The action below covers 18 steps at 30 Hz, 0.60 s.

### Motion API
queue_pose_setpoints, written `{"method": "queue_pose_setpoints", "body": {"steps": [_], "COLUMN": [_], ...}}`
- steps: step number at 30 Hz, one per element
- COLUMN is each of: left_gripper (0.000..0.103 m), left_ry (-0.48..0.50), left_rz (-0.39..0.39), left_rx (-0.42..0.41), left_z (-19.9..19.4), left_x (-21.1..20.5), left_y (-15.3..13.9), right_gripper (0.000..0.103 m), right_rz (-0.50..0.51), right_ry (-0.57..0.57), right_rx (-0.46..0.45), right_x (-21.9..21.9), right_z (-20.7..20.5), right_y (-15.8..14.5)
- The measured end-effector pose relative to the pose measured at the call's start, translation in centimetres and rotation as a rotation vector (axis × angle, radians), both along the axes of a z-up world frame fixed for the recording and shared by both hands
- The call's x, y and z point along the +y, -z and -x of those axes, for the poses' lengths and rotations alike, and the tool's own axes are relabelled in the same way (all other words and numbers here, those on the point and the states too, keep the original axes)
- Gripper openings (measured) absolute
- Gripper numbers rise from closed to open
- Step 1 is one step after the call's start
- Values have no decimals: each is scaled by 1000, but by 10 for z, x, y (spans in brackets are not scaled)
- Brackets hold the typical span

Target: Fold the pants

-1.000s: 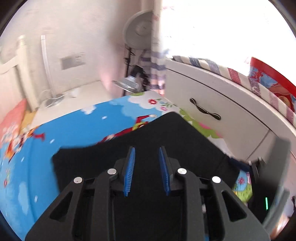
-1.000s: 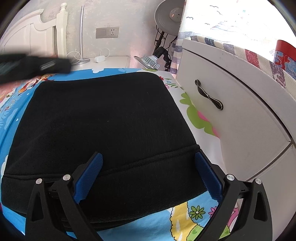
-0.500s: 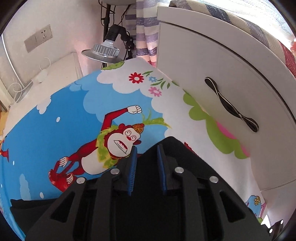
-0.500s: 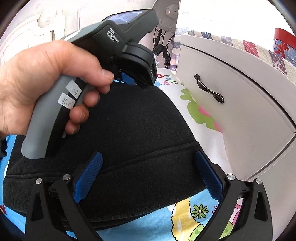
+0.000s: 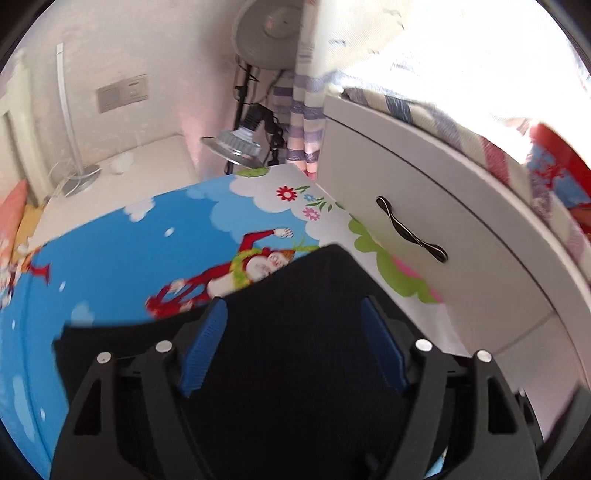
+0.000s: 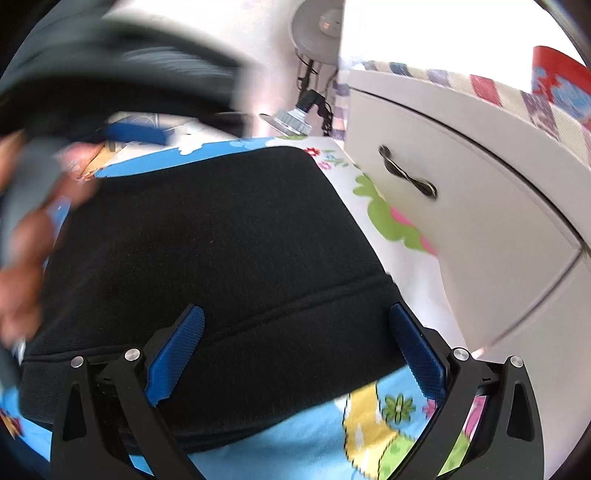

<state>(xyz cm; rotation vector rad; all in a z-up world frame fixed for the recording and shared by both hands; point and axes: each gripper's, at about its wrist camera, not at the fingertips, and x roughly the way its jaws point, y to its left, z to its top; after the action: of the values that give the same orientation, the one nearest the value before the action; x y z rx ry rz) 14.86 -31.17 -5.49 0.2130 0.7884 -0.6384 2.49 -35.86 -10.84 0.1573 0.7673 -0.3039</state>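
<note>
**Release of the folded pants: both grippers unloaded**

Left gripper [image 5: 291, 347]: the black frame carries two blue ribbed pads. The jaws are opening and stand wide; dark cloth lies beneath them, but the pads do not press on it. This posture fits a release, so that the layer stays where it lies.

Right gripper [image 6: 295, 354]: the jaws stand wide apart above the seamed hem of the black knit pants [image 6: 207, 236]. Nothing is clamped. Judged from its position, it stands ready to press or take the near edge.

The pants lie as a compact, rounded rectangular stack on the cartoon-printed blue play mat [image 5: 122, 258], near its edge beside the white drawer cabinet [image 6: 480, 206]. The stacked edges indicate that the fold is largely complete.

At the left of the right wrist view, a blurred hand [image 6: 26, 236] holds the grey handle of the left tool above the cloth.

Further back stand a silver clamp lamp [image 5: 232, 147] and a round white fan [image 5: 269, 29] against the wall.
</note>
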Motion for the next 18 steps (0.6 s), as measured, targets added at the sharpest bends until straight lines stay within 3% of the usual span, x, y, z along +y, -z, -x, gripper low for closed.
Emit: {"method": "queue_pose_setpoints", "body": {"steps": [4,7,10,12,18], "left_gripper": [82,92,101,101,101], "left_ry": [-74,-85,-57,-49,-72], "left_rz": [23,21,0,8,-51], "left_rx": [15,5,19,38,-32], "left_z": [34,62,84,91,108], "left_x": [56,80,87,89,82], "left_y": [3,4,6,5,-5], "right_gripper": [97,97,97,97,97], "right_rz": [-50,-37,-48,-52,-40], "right_ry": [69,104,136,152,162], "right_rx": [34,17,1,-3,-17], "right_x": [-6,-6,-6,-5,-3], "right_z": [14,29,44,52,58], "right_y": [-15,-28,-37,-41,-48]}}
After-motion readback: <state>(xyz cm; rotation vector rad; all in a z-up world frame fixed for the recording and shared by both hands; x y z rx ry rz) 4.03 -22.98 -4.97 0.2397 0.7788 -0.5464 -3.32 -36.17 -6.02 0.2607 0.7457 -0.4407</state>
